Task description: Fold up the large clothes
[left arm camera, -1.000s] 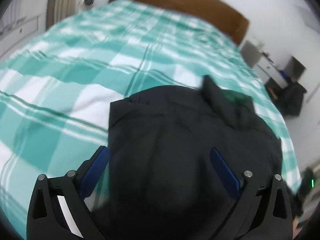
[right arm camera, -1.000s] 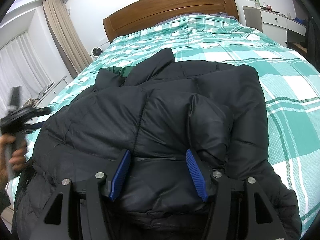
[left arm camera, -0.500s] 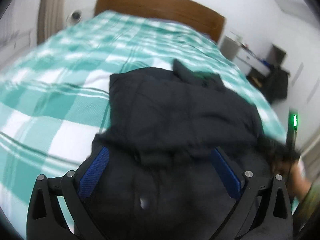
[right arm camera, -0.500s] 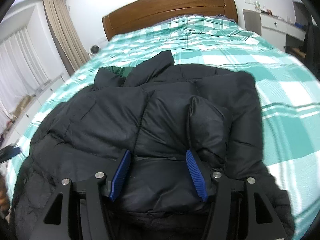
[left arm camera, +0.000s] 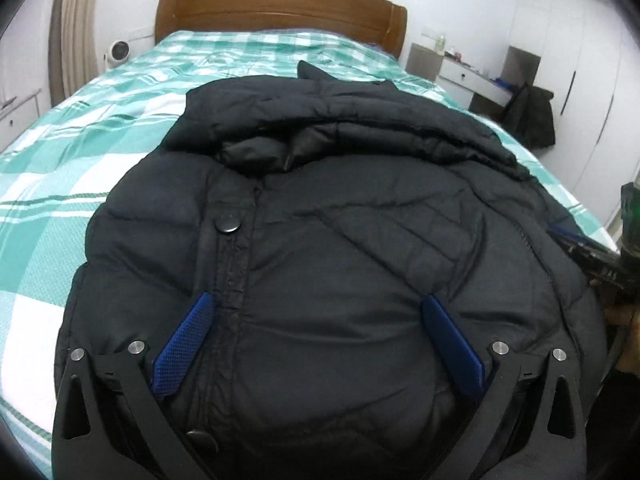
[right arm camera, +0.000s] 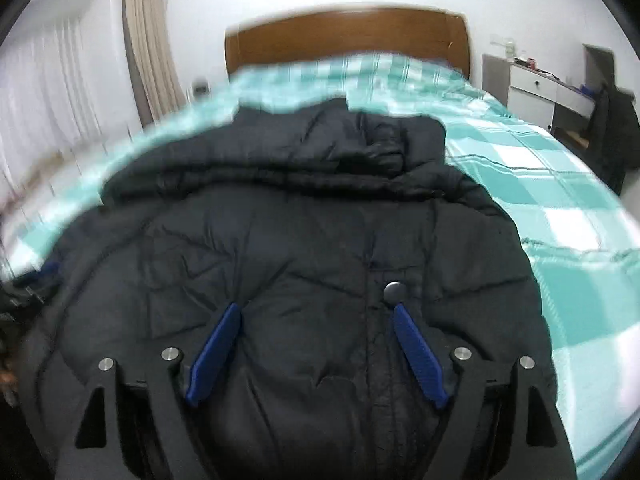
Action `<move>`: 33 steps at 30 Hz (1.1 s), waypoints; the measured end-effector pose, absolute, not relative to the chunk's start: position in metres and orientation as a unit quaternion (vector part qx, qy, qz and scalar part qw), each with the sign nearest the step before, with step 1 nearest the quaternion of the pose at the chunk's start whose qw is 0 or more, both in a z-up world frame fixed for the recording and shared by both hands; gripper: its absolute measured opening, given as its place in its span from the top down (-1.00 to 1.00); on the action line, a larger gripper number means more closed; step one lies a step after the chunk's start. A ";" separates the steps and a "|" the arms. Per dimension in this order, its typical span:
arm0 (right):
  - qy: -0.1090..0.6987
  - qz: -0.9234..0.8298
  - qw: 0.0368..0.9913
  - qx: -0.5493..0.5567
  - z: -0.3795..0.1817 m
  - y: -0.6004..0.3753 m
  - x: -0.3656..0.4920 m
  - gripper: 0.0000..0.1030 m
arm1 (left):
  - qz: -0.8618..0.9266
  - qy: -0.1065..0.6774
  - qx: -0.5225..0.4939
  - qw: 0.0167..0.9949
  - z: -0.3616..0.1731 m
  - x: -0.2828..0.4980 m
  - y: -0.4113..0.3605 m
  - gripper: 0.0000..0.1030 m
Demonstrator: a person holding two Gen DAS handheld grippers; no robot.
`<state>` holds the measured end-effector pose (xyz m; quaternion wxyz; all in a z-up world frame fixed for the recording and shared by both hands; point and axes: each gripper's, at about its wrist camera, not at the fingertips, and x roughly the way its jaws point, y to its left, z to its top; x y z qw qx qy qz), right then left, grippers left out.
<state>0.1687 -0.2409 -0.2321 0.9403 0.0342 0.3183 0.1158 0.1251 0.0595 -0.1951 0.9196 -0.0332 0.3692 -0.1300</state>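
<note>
Across the foot end of the bed (left arm camera: 100, 128), a black puffer jacket (left arm camera: 360, 240) lies spread on the green-and-white checked cover, its bunched collar and hood toward the wooden headboard (left arm camera: 280, 4) and its hem toward the cameras. The jacket sits nearer the bed's right-hand edge in the left wrist view, with bare cover along the left edge.

Over the lower front of the jacket the left gripper (left arm camera: 318, 308) points down with its blue pads spread wide. One pad (left arm camera: 184, 348) lies just beside the snap placket and the other is well out to the right; padding swells up between them, but neither pad presses on it. A round snap (left arm camera: 227, 225) shows on the placket above.

Over the same part of the jacket (right arm camera: 304, 248), the right gripper (right arm camera: 318, 316) has its jaws opening. The quilted fabric lies between the pads without being pinched, and the tip of the right-hand pad (right arm camera: 416, 356) sits just below a snap (right arm camera: 394, 290).

At the right edge of the left wrist view, part of a hand (left arm camera: 624, 312) shows on a dark handle.
</note>
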 end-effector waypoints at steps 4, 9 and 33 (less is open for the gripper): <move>0.311 0.117 0.942 0.034 -0.235 -0.243 0.171 -0.58 | -0.129 0.368 -0.030 0.920 -0.194 0.126 0.057 -0.99; 0.308 0.120 0.943 0.038 -0.238 -0.240 0.166 -0.58 | -0.123 0.364 -0.021 0.923 -0.198 0.128 0.055 -0.99; 0.307 0.120 0.943 0.037 -0.240 -0.236 0.164 -0.58 | -0.118 0.361 -0.012 0.925 -0.202 0.125 0.054 -0.99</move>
